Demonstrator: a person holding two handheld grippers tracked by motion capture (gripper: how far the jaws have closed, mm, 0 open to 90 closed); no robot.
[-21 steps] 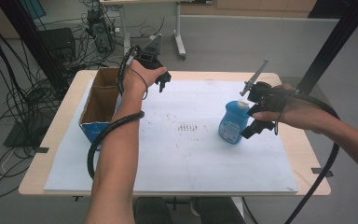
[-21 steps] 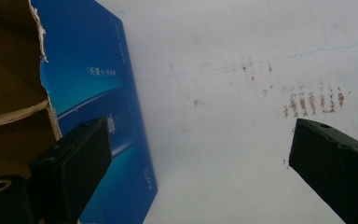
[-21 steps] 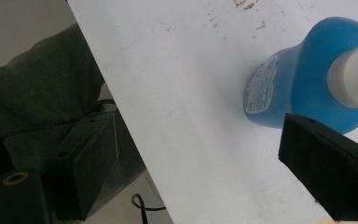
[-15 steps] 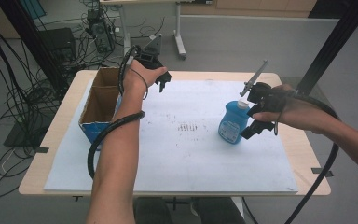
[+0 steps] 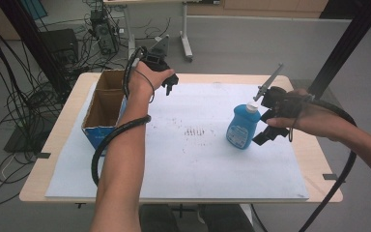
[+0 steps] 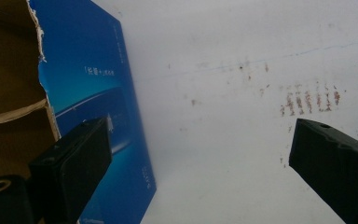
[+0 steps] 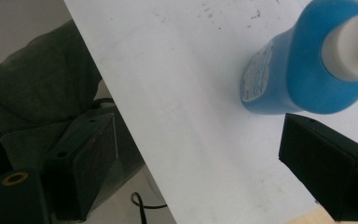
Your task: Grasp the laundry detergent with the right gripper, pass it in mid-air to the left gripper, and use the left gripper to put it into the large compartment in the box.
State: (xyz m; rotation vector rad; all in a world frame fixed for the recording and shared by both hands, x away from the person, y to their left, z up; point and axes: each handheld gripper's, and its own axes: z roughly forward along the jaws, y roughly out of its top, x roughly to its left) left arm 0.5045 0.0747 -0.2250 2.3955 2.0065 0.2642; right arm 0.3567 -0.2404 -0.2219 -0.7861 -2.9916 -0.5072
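A blue bottle (image 5: 241,129) with a white cap stands upright on the white sheet (image 5: 198,164), right of centre. My right gripper (image 5: 263,126) hovers just right of it, open, and the bottle sits beside the jaws rather than between them. In the right gripper view the bottle (image 7: 293,74) lies past the right jaw, and the right gripper (image 7: 196,135) has bare sheet in its gap. My left gripper (image 5: 167,83) is held above the far left of the sheet, beside a cardboard box. The left gripper (image 6: 198,140) stands wide open over the sheet, holding nothing.
An open cardboard box (image 5: 101,129) with blue outer walls (image 6: 98,93) and a divider stands at the table's left edge. Rust-coloured smudges (image 5: 197,130) mark the middle of the sheet. A black post (image 5: 348,43) rises at the far right. Cables and desk legs lie beyond the table.
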